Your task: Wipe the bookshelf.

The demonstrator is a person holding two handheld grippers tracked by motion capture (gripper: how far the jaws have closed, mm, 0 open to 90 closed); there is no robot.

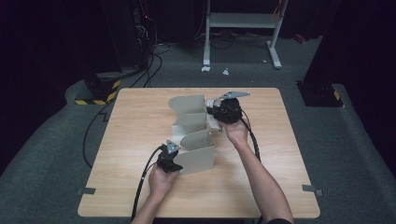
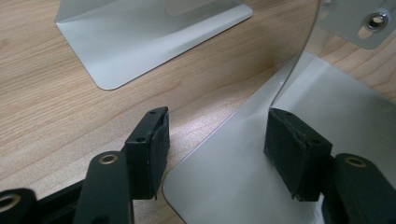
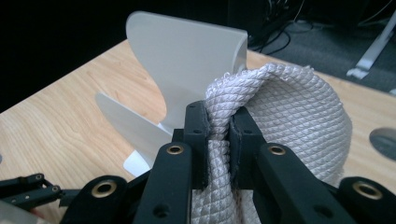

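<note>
Three beige metal bookends stand in a row on the wooden table (image 1: pixel 140 186): a near one (image 1: pixel 198 156), a middle one (image 1: pixel 190 123) and a far one (image 1: pixel 187 103). My left gripper (image 1: pixel 177 164) sits at the near bookend's left side. In the left gripper view its jaws (image 2: pixel 217 135) stand wide apart over a corner of that bookend's base (image 2: pixel 224 186), the right pad (image 2: pixel 292 154) close by the upright's edge, the left pad over bare wood. My right gripper (image 1: pixel 215 111) hovers beside the far bookend (image 3: pixel 191 65), shut on a fold of white woven cloth (image 3: pixel 289 107).
Another bookend's flat base (image 2: pixel 140 42) lies ahead of the left jaws. Beyond the table, on the grey carpet, stand a metal shelf frame (image 1: pixel 243 21), loose cables (image 1: pixel 154 60) and a black-and-yellow striped foot (image 1: pixel 98 93). Each gripper's cable trails toward the near edge.
</note>
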